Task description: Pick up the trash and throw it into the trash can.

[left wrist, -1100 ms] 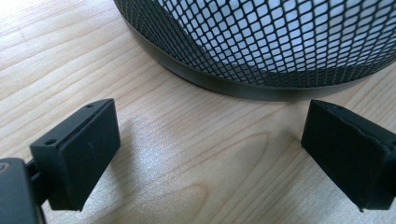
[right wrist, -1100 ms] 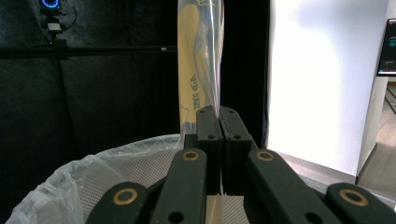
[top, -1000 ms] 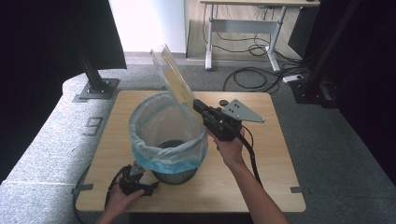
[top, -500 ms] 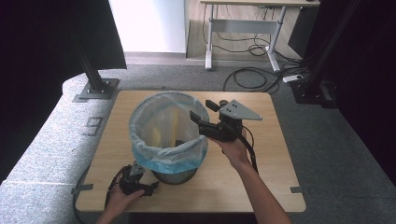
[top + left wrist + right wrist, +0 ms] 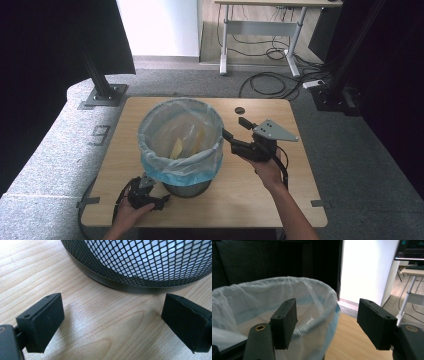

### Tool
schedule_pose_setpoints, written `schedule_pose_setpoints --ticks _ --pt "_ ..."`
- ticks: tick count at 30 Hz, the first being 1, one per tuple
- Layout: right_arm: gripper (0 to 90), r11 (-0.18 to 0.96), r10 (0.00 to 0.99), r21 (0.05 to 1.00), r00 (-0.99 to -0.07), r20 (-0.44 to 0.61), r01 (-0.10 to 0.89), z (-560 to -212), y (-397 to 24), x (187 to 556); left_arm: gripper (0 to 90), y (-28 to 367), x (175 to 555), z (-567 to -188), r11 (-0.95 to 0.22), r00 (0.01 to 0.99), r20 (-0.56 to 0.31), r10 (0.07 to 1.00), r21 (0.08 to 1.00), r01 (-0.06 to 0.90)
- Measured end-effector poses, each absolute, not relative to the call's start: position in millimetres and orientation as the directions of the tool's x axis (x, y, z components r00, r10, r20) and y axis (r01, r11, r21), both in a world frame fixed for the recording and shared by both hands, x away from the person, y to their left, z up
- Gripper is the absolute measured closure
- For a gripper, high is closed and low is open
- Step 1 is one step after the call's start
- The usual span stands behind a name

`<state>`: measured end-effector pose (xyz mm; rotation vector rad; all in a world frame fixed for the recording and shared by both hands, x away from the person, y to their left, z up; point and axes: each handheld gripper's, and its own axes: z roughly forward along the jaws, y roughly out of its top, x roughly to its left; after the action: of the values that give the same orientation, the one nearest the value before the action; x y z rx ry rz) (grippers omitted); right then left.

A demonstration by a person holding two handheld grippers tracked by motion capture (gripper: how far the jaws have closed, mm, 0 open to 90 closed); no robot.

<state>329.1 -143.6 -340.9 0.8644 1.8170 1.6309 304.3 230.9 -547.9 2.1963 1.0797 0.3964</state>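
A black mesh bin [image 5: 150,262] lined with a clear blue-rimmed bag [image 5: 180,167] stands on the wooden table [image 5: 250,205]. Inside it lies a yellow-and-clear packet [image 5: 186,141]. My right gripper [image 5: 235,128] hovers just right of the bin's rim, pointing toward it. Its jaws have just opened and stand wide with nothing between them [image 5: 329,320]; the bag's rim [image 5: 249,305] lies ahead. My left gripper [image 5: 146,181] rests low on the table at the bin's front base, open and empty [image 5: 112,317].
A small black disc [image 5: 240,109] lies on the table behind the right gripper. Beyond the table are grey carpet, a black stand base [image 5: 102,95], loose cables [image 5: 270,82] and a desk frame [image 5: 260,35].
The right gripper held the packet up over the bin, then let it go; the packet now lies inside. The gripper has drawn back to the right and lower. The left hand stayed put.
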Motion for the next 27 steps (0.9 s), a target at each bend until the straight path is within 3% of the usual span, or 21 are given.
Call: schedule_pose_setpoints --ticks 11,27 --pt "31.8 0.083 0.806 0.983 -0.592 0.03 0.163 -372.1 -180.4 330.2 4.2 230.8 304.3 -547.9 -0.449 0.614 -0.014 0.789 0.669 0.592" --pt "31.8 0.106 0.827 0.963 -0.559 0.053 0.249 -403.9 -192.2 341.7 4.3 230.5 304.2 -547.9 -0.449 0.615 -0.015 0.789 0.67 0.592"
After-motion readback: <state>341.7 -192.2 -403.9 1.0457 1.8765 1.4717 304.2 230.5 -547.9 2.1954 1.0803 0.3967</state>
